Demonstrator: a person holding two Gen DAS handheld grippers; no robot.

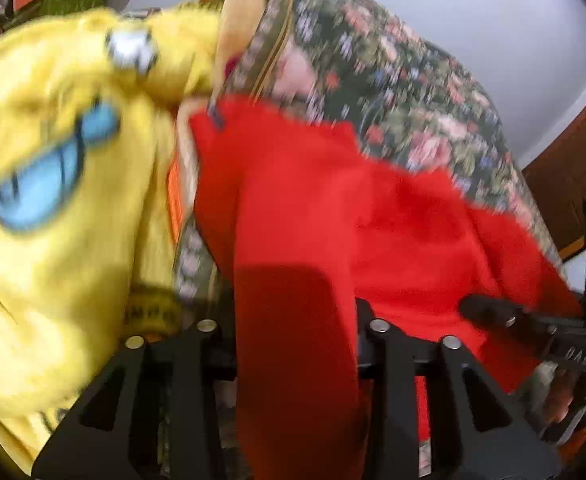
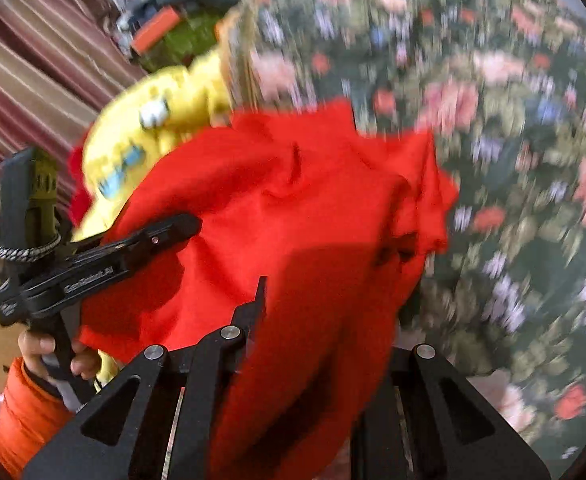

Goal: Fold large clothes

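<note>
Across floral bedspread (image 2: pixel 513 160), red garment (image 2: pixel 293 200) bunched and partly lifted, draped over both tools. Right tool (image 2: pixel 321 320) nearly together, clamped on a thick fold of red cloth. Left tool (image 1: pixel 297 320) half apart with red cloth running between its fingers; grip or no grip, cannot tell. Left tool also visible from right wrist view, gripped by hand (image 2: pixel 53 356) with orange sleeve. Yellow printed garment (image 1: pixel 53 160) crumpled just beside. Likely risks: soft, slack cloth slipping from the looser left side; snagging yellow piece; uneven fold. Heavy blur throughout.
</note>
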